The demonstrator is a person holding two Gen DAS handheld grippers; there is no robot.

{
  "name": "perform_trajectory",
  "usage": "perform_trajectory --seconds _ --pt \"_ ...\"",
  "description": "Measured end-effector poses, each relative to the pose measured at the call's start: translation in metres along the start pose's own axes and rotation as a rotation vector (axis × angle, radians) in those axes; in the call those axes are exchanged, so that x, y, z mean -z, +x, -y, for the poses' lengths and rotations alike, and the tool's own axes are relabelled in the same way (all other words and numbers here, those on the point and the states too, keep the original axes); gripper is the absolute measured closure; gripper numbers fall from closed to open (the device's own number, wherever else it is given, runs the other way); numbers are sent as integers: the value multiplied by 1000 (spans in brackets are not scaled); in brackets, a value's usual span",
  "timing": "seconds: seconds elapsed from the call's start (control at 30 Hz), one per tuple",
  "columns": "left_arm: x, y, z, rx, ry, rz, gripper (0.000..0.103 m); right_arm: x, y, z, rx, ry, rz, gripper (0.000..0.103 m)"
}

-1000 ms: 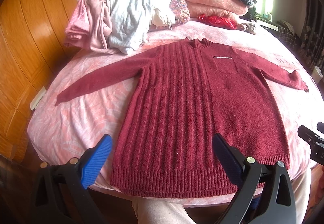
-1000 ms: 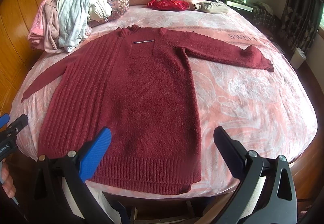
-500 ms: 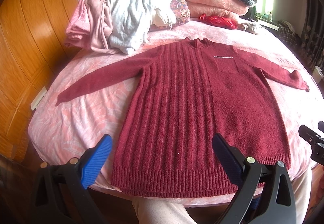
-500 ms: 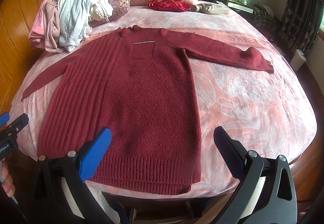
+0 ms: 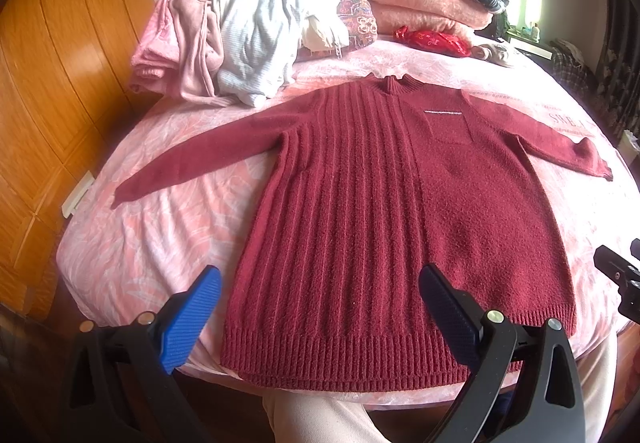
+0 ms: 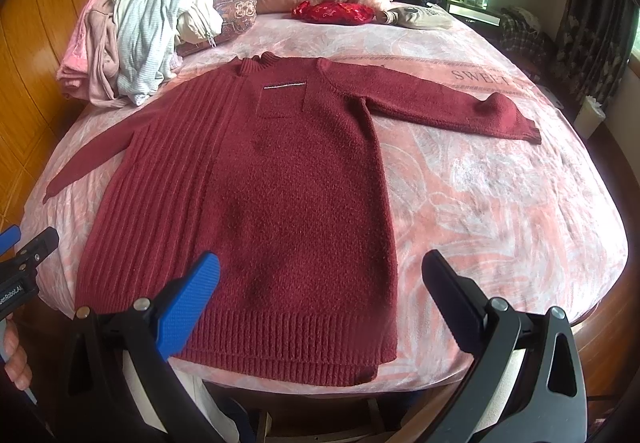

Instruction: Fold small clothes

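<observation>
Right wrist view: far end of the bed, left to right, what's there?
Pink clothes → white striped top → patterned cushion → red bag → beige cap.

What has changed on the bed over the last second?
Nothing visibly changed. The red sweater lies spread flat on the bed as before, both sleeves out, and the left gripper and right gripper hover open above its hem, holding nothing.

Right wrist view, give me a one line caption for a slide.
Open right gripper poised above the hem of a maroon sweater spread flat, sleeves out, on a pink bedspread.
</observation>
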State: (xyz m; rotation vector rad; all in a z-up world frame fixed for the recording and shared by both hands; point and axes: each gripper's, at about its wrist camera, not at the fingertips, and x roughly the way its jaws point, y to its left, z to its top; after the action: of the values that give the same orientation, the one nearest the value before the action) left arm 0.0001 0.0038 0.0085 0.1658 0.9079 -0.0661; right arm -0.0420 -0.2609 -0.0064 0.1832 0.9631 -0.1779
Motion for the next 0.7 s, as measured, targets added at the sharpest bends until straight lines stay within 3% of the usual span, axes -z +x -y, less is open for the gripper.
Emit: perform_trajectory --seconds 0.7 --pt "1 3 -2 -4 4 -1 4 1 1 2 4 0 0 3"
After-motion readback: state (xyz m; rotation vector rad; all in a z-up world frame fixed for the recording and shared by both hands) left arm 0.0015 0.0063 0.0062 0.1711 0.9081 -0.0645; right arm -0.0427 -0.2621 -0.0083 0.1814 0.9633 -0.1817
